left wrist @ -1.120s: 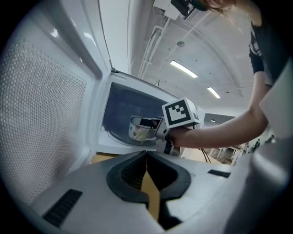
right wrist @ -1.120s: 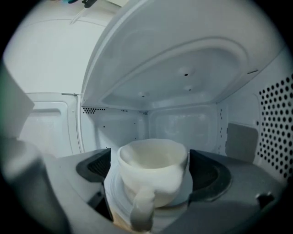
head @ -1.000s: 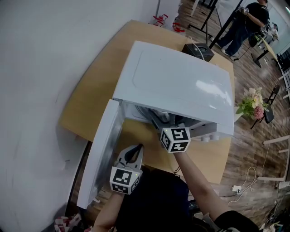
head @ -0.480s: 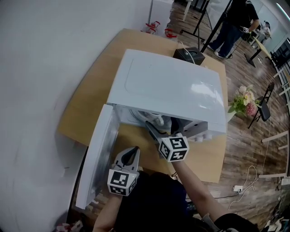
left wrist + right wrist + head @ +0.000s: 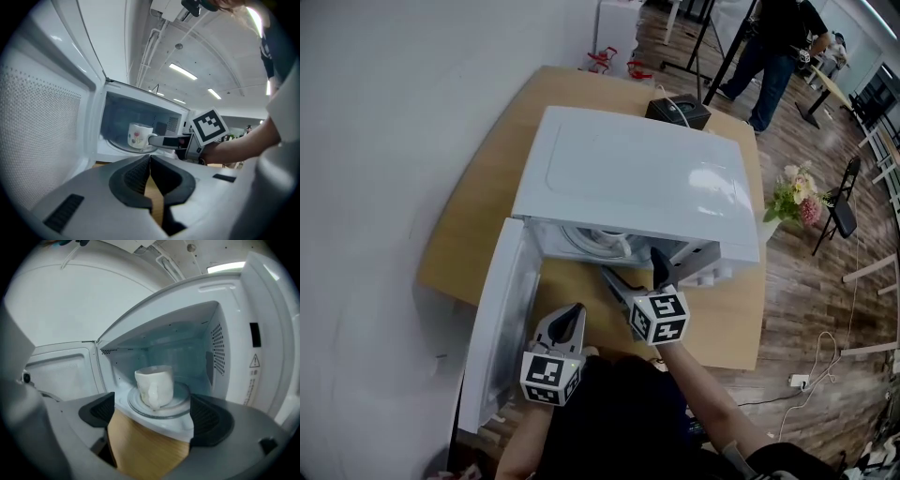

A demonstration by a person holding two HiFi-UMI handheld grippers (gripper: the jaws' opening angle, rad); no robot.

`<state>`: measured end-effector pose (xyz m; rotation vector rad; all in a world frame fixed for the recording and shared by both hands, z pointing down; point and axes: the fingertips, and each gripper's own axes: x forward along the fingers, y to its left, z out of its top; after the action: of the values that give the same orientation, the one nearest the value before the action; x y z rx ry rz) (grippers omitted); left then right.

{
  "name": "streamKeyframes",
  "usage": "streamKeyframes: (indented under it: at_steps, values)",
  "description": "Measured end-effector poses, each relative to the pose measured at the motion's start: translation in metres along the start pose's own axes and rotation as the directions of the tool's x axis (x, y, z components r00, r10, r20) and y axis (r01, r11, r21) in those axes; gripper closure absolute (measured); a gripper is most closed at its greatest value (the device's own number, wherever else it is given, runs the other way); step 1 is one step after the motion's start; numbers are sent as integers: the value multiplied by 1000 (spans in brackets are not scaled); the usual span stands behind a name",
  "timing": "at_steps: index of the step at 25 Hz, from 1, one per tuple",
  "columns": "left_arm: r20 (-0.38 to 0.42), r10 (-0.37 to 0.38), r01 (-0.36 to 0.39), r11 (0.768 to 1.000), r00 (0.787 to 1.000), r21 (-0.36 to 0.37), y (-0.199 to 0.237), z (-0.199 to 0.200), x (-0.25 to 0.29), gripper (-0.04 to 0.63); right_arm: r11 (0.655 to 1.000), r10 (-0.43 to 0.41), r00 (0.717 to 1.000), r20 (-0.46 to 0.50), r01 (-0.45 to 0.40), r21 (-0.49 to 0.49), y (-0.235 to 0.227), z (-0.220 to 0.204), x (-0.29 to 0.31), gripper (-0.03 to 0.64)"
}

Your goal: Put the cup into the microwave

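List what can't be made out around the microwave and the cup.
- Head view: the cup is mostly hidden under the top of the microwave.
- Both gripper views: the cup is seen side-on, so what is inside it cannot be told.
- Right gripper view: the print on the warning label is too small to read.
- Head view: the black box behind the microwave is too small to identify.

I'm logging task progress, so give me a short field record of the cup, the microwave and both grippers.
cup: upright on the glass plate inside the microwave
microwave: on the wooden table, door swung open
right gripper: jaws apart, holding nothing, at the opening
left gripper: jaws together, holding nothing, beside the door
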<state>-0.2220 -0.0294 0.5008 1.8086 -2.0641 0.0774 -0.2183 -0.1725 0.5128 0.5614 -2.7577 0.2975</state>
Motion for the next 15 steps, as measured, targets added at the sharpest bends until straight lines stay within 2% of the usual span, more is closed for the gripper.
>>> streamKeyframes:
  at_steps: [6, 10, 15]
  values:
    - [-8, 3, -3, 1000, 1000, 1, 1, -3, -1, 591, 999, -4, 1000, -15, 3, -46, 4, -6, -16, 144]
    - [-13, 8, -8, 1000, 1000, 4, 2, -4, -3, 591, 997, -44, 999, -27, 42, -69, 4, -6, -26, 146]
    - [-17, 7, -7, 1000, 1000, 4, 1, -4, -2, 591, 998, -48, 999, -2, 48, -47, 9, 2, -42, 175]
